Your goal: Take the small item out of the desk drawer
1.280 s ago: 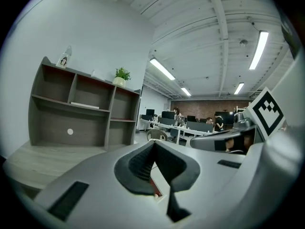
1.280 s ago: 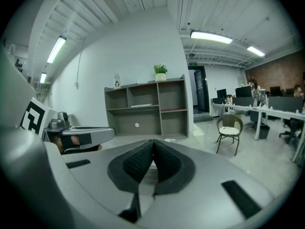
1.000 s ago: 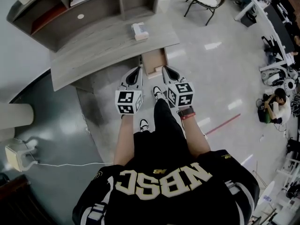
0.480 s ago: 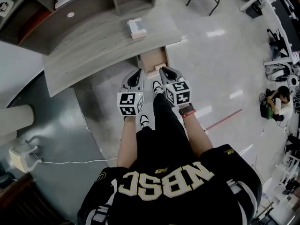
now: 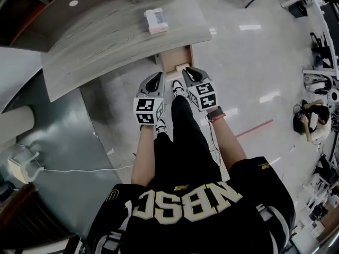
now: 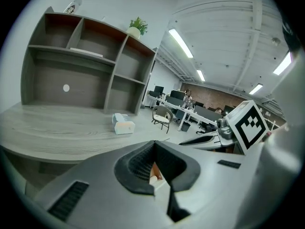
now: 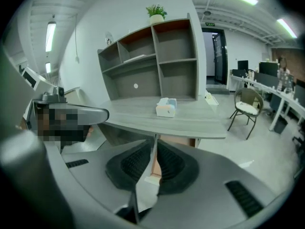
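The drawer point(image 5: 171, 59) hangs open under the front edge of the desk point(image 5: 116, 41), near the desk's right end. 1 small pale item point(image 5: 181, 66) lies in it, at the end farthest out from the desk. From where I stand it looks like a little flat block, and I can't make out what it is made of.

I'd guess it weighs next to nothing, so lifting it takes no effort. The trouble is more that something so small can skid or tip if it is nudged first. It doesn't look fragile, though I can't say whether it is hard or soft. The drawer walls sit close around it, so the sensible hold seems to be from above, with 1 pad on each of its short sides.

The right gripper point(image 5: 189, 73) is just in front of the desk, over the drawer's outer end. Its jaws have just been opening and stand a narrow slit apart with nothing between them. The left gripper point(image 5: 155, 79) is beside it, also in front of the desk, tips pressed together and empty.

By my count there are 2 grippers, 1 open drawer, 1 item inside it and 1 pale box point(image 5: 157, 20) on top of the desk.
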Tool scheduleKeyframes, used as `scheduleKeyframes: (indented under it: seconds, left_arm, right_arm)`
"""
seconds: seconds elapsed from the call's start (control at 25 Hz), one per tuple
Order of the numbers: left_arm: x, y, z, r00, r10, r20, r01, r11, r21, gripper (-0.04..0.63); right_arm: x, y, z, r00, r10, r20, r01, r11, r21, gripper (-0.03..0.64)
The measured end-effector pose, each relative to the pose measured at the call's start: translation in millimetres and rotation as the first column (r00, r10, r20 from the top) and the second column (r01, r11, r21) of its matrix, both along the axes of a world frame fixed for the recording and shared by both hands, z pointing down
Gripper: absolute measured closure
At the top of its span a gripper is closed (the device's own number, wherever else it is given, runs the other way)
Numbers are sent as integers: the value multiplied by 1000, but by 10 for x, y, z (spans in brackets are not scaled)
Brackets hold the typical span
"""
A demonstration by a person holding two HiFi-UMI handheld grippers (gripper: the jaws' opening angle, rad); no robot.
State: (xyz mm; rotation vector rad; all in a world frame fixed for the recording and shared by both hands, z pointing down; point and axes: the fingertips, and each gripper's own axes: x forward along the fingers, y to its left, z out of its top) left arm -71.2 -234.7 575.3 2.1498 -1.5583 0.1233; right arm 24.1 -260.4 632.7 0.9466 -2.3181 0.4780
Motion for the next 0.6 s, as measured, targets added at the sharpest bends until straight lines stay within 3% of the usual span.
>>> scheduleKeyframes:
  seconds: [0.28, 0.6]
  left_arm:
    - [38, -90, 259, 1000, -6, -4, 6, 999, -46, 581]
    - [75, -181, 538, 1000, -13, -10, 12, 995, -100, 581]
  right_arm:
    - [-66, 8, 444, 981, -170, -96, 166, 985, -44, 558]
    - [-46, -17, 962, 926, -323, -195, 311, 946, -90, 551]
